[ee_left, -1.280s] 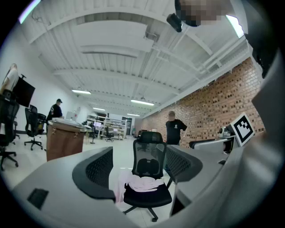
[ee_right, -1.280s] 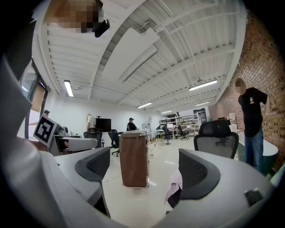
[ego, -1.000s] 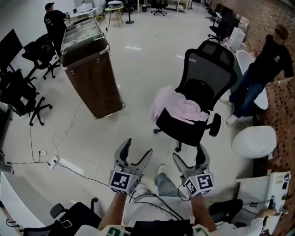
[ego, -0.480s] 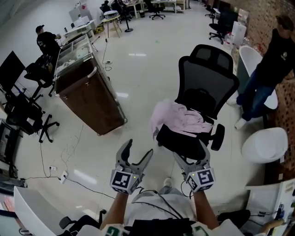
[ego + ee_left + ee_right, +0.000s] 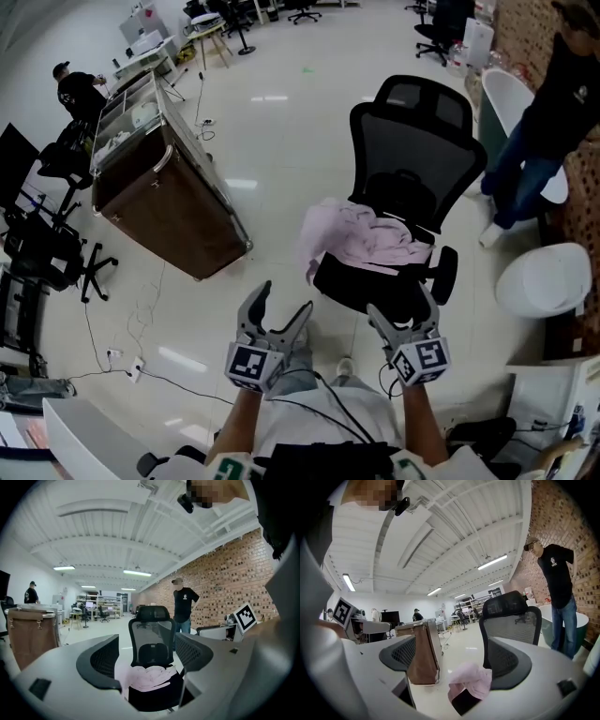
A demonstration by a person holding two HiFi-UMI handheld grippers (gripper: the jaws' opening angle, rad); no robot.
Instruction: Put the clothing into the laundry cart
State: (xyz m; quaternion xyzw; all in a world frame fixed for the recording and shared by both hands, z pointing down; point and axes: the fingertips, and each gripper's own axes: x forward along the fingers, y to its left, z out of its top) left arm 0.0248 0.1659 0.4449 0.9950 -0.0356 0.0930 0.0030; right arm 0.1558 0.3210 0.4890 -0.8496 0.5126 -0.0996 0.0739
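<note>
A pale pink garment (image 5: pixel 361 239) lies bunched on the seat of a black mesh office chair (image 5: pixel 412 159), one corner hanging over the seat's left edge. The pink garment (image 5: pixel 147 676) also shows ahead in the left gripper view, and the pink garment (image 5: pixel 471 680) in the right gripper view. The brown laundry cart (image 5: pixel 169 187) with a metal rim stands on the floor to the left of the chair. My left gripper (image 5: pixel 281 314) is open just short of the seat, empty. My right gripper (image 5: pixel 401 305) is open at the seat's front edge, nothing between its jaws.
A person in black (image 5: pixel 553 103) stands beyond the chair on the right, beside white tubs (image 5: pixel 547 278). Another person (image 5: pixel 75 89) stands far left behind the cart. Black office chairs (image 5: pixel 42 253) and cables (image 5: pixel 141 319) occupy the left floor. A brick wall runs along the right.
I have come closer to the chair: it and the garment now lie right ahead of both grippers. The cart has slid left in the head view. Both grippers stayed open.
</note>
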